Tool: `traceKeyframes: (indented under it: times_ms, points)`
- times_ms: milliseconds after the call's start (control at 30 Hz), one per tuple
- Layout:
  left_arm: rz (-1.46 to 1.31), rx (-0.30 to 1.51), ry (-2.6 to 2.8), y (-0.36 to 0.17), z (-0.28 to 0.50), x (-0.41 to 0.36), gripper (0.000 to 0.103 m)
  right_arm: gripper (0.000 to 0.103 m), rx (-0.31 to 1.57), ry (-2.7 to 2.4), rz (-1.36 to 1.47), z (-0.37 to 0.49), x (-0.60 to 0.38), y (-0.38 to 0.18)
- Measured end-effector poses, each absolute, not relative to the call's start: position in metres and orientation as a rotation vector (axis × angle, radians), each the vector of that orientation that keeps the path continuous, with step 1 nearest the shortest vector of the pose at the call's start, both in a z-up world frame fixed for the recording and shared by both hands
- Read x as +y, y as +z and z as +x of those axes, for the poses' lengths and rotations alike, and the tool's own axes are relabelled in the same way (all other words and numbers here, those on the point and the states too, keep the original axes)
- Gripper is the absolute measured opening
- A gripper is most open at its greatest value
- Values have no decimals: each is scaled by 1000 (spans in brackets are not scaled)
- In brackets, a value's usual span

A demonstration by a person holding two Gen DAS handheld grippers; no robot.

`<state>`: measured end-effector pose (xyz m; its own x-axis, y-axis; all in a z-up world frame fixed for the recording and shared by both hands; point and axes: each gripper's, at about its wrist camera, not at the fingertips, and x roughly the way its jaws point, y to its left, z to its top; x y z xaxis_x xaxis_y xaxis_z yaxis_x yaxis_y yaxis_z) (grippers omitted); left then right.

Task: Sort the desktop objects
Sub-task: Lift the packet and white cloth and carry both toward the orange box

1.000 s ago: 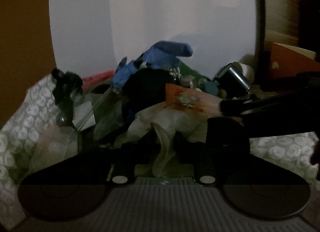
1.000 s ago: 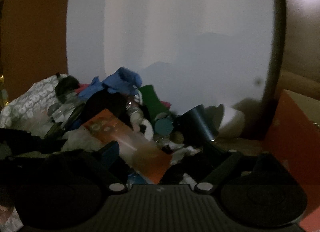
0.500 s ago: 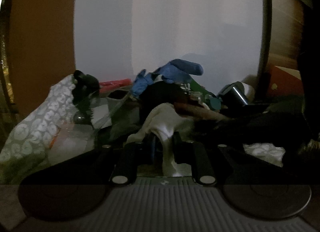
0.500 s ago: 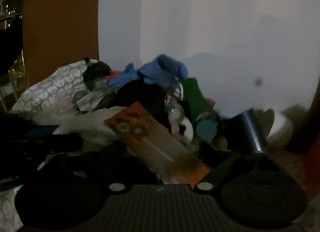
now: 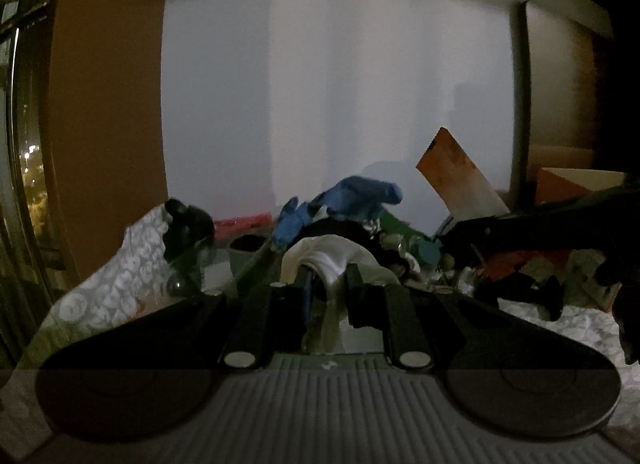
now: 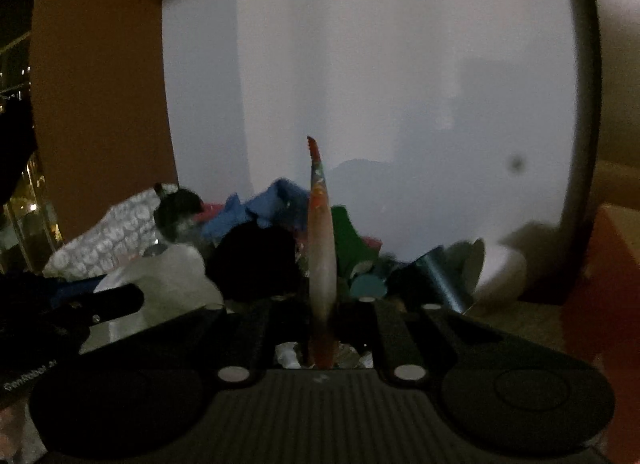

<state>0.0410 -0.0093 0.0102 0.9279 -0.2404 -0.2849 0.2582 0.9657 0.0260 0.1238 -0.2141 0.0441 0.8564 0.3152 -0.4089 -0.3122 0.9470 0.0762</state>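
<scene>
A dim pile of mixed objects lies on the desk against a white wall. My left gripper (image 5: 327,278) is shut on a white plastic bag (image 5: 334,256) at the pile's near side. My right gripper (image 6: 322,304) is shut on an orange flat packet (image 6: 321,248), held edge-on and upright above the pile. In the left wrist view the same orange packet (image 5: 456,175) sticks up at the right, held by the dark right gripper (image 5: 540,223). A blue glove (image 5: 352,199) lies on top of the pile.
A patterned grey-white bag (image 5: 116,276) lies at the left with a black clip (image 5: 186,223) on it. A dark metallic cup (image 6: 436,272) and a white bowl (image 6: 500,272) lie at the right. An orange box (image 6: 616,264) stands far right. A brown panel (image 5: 108,103) bounds the left.
My left gripper closed on the white bag and pulled it back. My right gripper closed on the orange packet and lifted it, turning it edge-on.
</scene>
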Motion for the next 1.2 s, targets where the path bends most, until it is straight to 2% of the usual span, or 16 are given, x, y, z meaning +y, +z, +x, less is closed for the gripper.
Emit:
traceKeyframes:
  times_ms: [667,1200]
  points:
    - [109,85,-287,73,18,-47,18,9,265,284,11,66,-247,96]
    - [130,54,-310,99,11,-92,18,9,183,225,28,35,-289,116]
